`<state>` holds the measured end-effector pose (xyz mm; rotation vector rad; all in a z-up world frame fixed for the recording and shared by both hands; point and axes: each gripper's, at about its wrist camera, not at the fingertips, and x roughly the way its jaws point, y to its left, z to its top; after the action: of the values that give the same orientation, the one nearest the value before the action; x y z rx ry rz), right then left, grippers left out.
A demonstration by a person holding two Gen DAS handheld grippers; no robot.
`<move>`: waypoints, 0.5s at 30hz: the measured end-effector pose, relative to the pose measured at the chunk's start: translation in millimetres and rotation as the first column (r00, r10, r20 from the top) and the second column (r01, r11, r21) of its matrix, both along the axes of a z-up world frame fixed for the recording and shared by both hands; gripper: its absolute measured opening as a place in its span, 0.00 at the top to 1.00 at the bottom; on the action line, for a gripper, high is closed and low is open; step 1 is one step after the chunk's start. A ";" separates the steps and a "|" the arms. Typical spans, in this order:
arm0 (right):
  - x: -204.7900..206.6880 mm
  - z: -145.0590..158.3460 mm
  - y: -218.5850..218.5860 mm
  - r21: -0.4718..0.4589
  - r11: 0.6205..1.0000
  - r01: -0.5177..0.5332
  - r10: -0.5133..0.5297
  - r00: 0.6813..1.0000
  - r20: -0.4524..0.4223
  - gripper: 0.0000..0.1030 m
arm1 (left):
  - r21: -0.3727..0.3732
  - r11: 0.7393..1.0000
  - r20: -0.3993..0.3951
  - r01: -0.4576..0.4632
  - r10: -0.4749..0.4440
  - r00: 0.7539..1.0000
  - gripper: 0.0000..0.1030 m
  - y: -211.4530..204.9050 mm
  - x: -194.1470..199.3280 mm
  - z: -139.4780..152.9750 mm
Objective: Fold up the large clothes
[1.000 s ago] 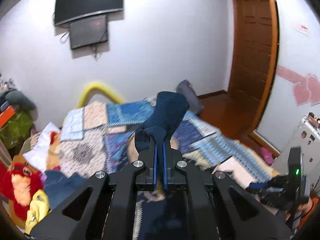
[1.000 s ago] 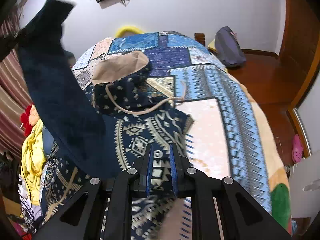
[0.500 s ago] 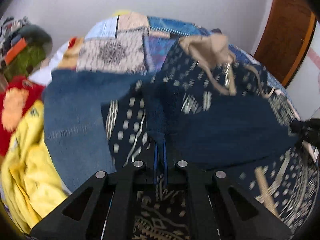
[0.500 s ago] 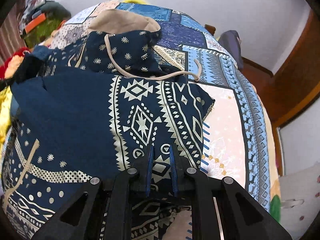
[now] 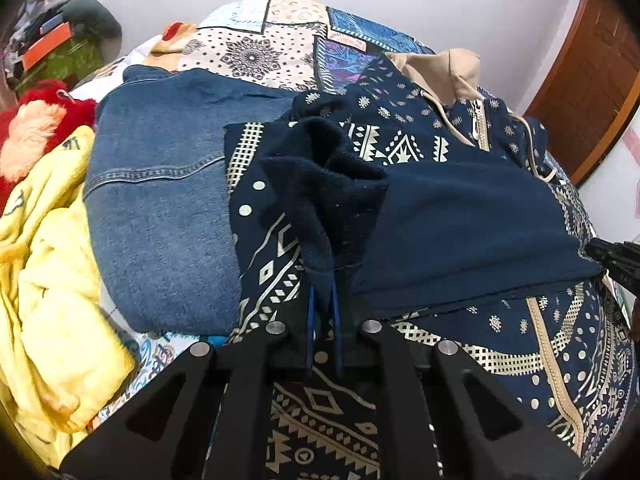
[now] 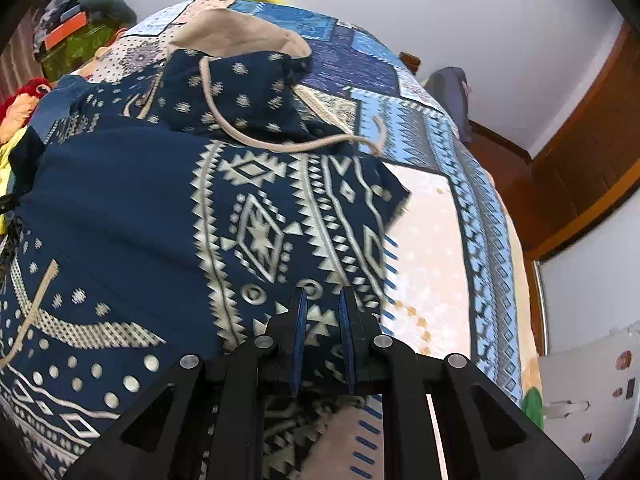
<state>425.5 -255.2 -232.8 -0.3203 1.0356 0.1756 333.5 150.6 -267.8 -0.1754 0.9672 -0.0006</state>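
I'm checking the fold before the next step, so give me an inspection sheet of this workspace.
Surface: bed under a blue and cream patchwork quilt.
Job's things: navy patterned zip hoodie with tan hood, plain navy inside-out flap folded across it.
Clutter: blue denim garment, yellow garment, red plush toy.
Grippers: left gripper jaws opening, navy fabric between them; right gripper shut on the hoodie's edge.
Cables: nothing seen; only the hoodie's tan drawcord.
Surroundings: white wall, brown wooden door.

light: even, bright | focus: sharp | edges: fisheye-warped, dark corners
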 end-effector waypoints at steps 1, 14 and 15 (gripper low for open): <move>-0.8 -0.7 -3.7 -0.011 1.000 0.011 -0.011 1.000 0.004 0.88 | 0.007 1.000 0.001 -0.006 0.006 1.000 0.87 1.4 -2.0 0.6; -5.1 25.7 -64.4 0.095 0.983 0.157 -0.162 0.986 0.047 0.10 | 0.171 0.983 -0.057 -0.069 0.080 0.995 0.69 36.7 -29.3 8.1; -4.7 28.9 -61.3 0.110 0.983 0.151 -0.156 0.987 0.046 0.10 | 0.175 0.983 -0.041 -0.061 0.069 0.997 0.59 33.4 -29.5 15.1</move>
<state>420.9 -316.6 -203.8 -0.1474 0.9886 0.0817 304.0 184.0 -252.7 -0.0464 1.0027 0.1484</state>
